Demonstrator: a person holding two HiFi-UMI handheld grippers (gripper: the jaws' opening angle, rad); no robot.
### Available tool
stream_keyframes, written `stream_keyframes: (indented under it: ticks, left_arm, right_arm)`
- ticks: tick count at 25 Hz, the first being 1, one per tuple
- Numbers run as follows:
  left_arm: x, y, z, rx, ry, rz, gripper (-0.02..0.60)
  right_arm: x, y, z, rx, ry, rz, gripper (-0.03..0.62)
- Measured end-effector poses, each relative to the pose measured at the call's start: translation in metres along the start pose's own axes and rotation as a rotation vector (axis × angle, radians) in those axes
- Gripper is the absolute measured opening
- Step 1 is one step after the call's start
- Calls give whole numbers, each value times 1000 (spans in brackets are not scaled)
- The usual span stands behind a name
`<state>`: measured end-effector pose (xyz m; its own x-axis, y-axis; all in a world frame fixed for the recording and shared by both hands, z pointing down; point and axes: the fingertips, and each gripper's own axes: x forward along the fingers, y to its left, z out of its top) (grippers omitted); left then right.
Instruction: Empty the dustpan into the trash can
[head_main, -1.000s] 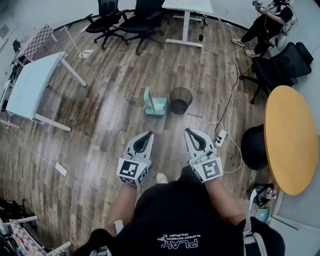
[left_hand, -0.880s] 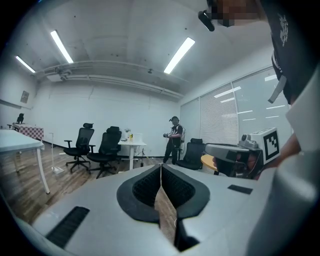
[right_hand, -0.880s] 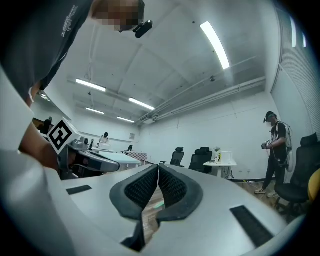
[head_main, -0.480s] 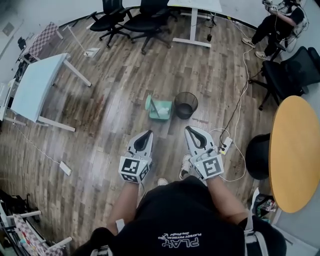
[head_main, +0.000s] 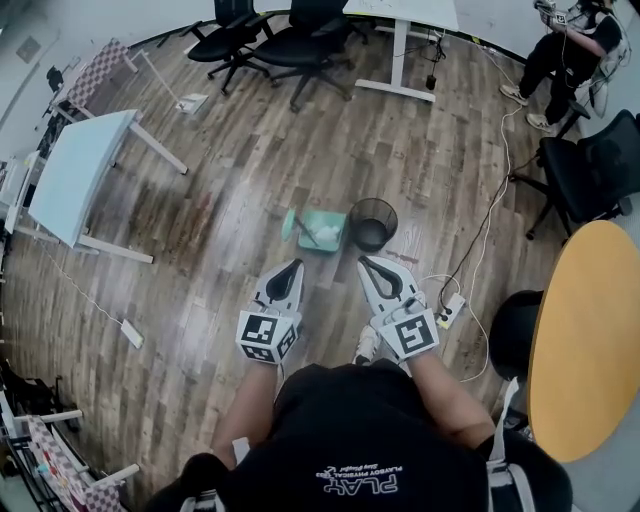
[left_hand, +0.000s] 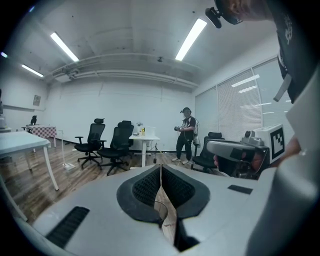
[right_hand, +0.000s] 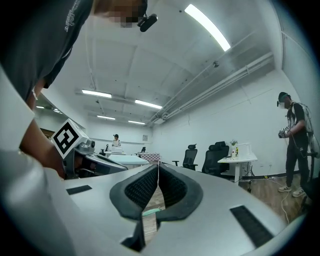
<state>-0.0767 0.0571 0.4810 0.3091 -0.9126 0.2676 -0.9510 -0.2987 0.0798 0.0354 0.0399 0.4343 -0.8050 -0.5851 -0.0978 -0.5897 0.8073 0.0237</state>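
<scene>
Holding the left claw (head_main: 297, 266) and the right claw (head_main: 363, 262) side by side low in front of the body, each with its jaws pressed together and gripping nothing. Pointing both toward the green dustpan (head_main: 322, 230), lying on the wooden floor (head_main: 230, 190) just ahead of the claw tips, untouched, handle end turned left. Leaving the black mesh trash can (head_main: 373, 222) standing upright just beside the dustpan, on its right, apart from both claws.
</scene>
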Motion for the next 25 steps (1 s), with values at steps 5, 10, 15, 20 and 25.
stream_keyframes:
  ticks: [5, 10, 15, 20, 25]
  left_arm:
    - [17, 14, 4, -27, 8, 32, 25]
    - [29, 37, 0, -42, 21, 52, 25]
    - [46, 66, -2, -47, 34, 33, 25]
    - [58, 95, 4, -43, 40, -6, 25]
    - [71, 127, 7, -30, 53, -43, 25]
  right_arm:
    - [17, -16, -2, 10, 8, 25, 25]
    - [42, -25, -11, 9, 19, 40, 25]
    - [73, -31, -16, -21, 39, 32, 25]
    - [109, -37, -18, -29, 58, 9, 25]
    - [143, -39, -24, -32, 85, -22, 25]
